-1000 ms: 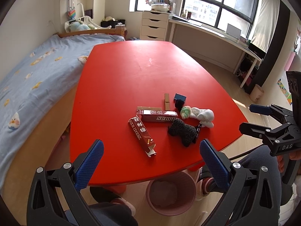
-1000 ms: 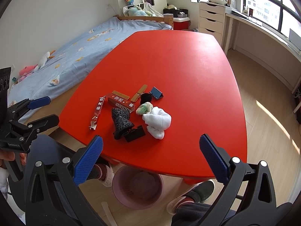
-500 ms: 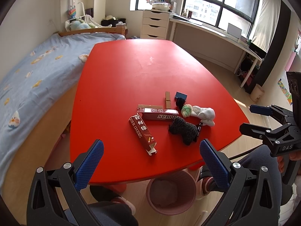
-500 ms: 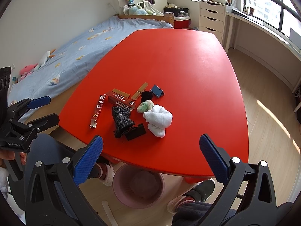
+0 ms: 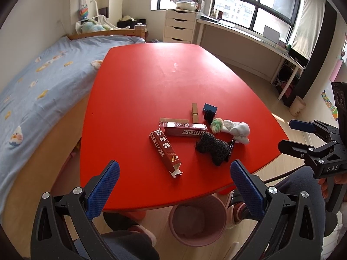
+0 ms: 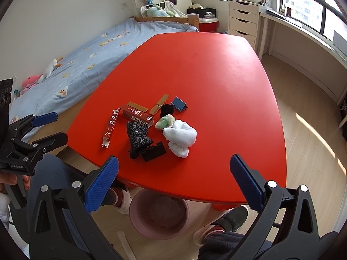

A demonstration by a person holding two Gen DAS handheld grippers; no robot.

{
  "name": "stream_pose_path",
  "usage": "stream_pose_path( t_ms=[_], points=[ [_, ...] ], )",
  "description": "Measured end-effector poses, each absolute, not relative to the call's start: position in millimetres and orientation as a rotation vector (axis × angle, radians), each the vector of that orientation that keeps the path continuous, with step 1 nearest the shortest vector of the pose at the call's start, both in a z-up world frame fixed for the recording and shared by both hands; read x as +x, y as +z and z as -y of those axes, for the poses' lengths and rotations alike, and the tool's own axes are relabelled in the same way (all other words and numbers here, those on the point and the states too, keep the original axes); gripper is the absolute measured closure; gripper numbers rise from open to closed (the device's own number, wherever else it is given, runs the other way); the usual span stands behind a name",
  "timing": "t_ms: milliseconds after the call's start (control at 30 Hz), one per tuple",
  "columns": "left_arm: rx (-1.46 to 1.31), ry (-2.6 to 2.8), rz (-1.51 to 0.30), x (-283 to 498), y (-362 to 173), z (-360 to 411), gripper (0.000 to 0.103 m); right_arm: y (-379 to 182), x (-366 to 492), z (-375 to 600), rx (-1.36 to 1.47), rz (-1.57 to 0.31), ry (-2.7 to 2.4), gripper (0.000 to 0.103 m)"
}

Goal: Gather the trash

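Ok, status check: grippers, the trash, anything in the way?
Left gripper open, right gripper open, both empty. Trash pile untouched on red table; pink bin below near edge. Nothing blocking.

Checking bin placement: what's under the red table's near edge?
A pink bin stands on the floor, partly under the red table. Its far rim is hidden; the contents look pale but unclear.

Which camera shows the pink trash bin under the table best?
The right wrist view: the pink trash bin shows most of its rim and inside. In the left wrist view, the red table edge covers more of it.
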State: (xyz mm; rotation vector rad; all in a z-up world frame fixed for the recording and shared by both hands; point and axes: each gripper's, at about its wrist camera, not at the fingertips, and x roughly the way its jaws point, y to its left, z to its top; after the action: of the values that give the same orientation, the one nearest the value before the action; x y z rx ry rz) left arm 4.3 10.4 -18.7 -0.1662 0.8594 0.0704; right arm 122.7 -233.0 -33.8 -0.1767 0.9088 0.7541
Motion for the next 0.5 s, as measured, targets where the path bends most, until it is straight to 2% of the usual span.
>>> stream_pose_path(
  t_ms=[500],
  points=[
    [-0.261,0.114,-0.997,51.9,-38.3,-33.3,0.005,-43.4,169.7,218.6,-0.207,-0.975,0.735,0.003]
  ],
)
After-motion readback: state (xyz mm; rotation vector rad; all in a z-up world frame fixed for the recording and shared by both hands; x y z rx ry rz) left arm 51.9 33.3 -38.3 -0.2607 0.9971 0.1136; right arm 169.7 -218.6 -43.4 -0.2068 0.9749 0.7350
